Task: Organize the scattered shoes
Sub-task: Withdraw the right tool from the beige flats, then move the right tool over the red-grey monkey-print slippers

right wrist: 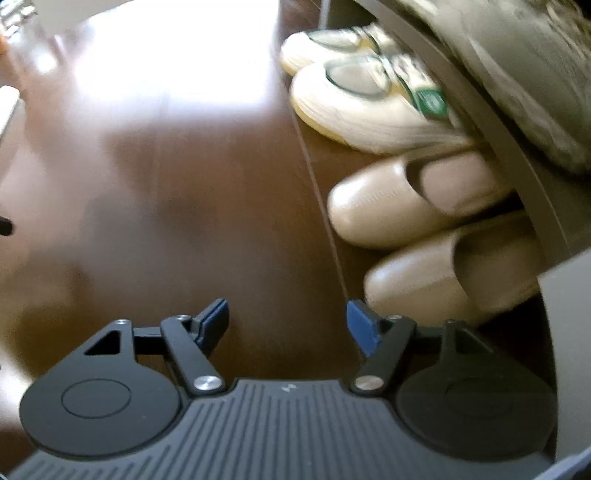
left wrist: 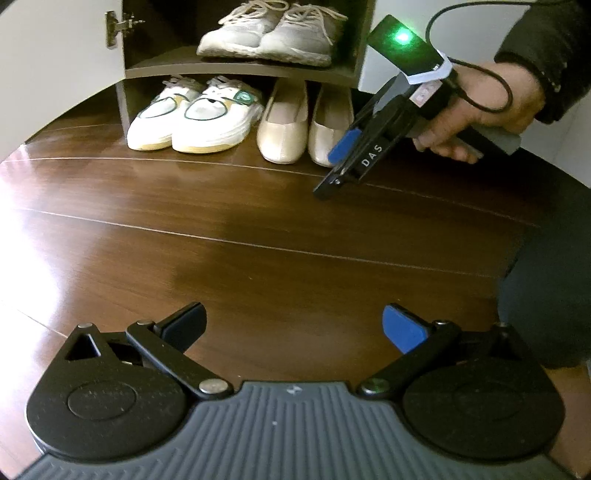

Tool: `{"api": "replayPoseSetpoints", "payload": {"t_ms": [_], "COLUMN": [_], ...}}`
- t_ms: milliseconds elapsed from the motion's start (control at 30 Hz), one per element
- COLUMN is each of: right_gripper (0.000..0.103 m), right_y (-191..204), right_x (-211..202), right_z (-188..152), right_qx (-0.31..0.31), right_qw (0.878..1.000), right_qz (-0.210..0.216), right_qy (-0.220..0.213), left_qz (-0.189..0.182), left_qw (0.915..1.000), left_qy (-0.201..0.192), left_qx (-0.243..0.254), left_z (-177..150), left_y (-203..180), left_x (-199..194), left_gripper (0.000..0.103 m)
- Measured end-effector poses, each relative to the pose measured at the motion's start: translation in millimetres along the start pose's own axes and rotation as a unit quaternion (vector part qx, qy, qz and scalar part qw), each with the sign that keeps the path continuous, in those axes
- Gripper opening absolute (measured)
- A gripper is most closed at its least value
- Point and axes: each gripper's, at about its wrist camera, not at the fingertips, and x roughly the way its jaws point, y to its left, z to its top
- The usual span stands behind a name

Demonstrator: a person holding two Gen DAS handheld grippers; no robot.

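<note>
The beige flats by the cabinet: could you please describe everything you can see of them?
The beige flats are a pair of slip-on shoes with rounded toes and what looks like smooth, slightly glossy leather. They lie side by side, soles down on the wooden floor, heels under the cabinet's lower shelf, toes pointing out. The white sneakers sit just beside them. The right gripper hovers by the outer flat, jaws open.

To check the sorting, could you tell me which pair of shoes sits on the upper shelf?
The grey lace-up sneakers. The white-and-green sneakers and the beige flats stand below them at floor level.
</note>
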Motion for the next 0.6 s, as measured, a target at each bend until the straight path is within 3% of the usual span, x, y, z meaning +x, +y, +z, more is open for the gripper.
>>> {"api": "replayPoseSetpoints", "payload": {"t_ms": [333, 433, 600], "right_gripper": [0.071, 0.073, 0.077], "right_y": [-6, 4, 43], "right_x": [24, 17, 12], "right_z": [36, 36, 36], "right_qx": [-0.014, -0.001, -0.009], "right_qw": [1.0, 1.0, 0.997], "right_qz": [-0.015, 0.009, 0.076], "right_qy": [-0.018, -0.014, 0.0], "left_qz": [0.021, 0.04, 0.123], "left_qw": [0.9994, 0.9982, 0.9861], "left_qy": [0.008, 0.005, -0.002], "left_qx": [-0.025, -0.044, -0.112], "left_z": [-8, -11, -23], "left_y": [0, 3, 26], "left_x": [-14, -24, -72], "left_gripper": [0.102, 0.102, 0.102]}}
